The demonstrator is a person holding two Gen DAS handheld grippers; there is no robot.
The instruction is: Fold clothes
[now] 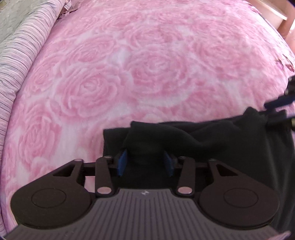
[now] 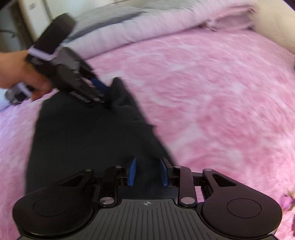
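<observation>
A black garment (image 2: pixel 83 129) lies on a pink rose-patterned blanket (image 1: pixel 147 64). In the left wrist view my left gripper (image 1: pixel 145 162) is closed on a bunched fold of the black garment (image 1: pixel 166 136), which fills the gap between the blue pads (image 1: pixel 122 162). In the right wrist view the left gripper (image 2: pixel 108 96) holds the garment's far corner, lifted off the bed. My right gripper (image 2: pixel 148 171) has its blue pads (image 2: pixel 132 171) either side of the garment's near edge; the cloth runs between them. It also shows at the right edge of the left wrist view (image 1: pixel 276 110).
A striped pink quilt (image 1: pixel 20 55) is heaped along the bed's far side, with pillows (image 2: pixel 230 16) at the head. A wall (image 2: pixel 276 27) borders the bed on the right. The blanket (image 2: pixel 221 92) stretches wide beside the garment.
</observation>
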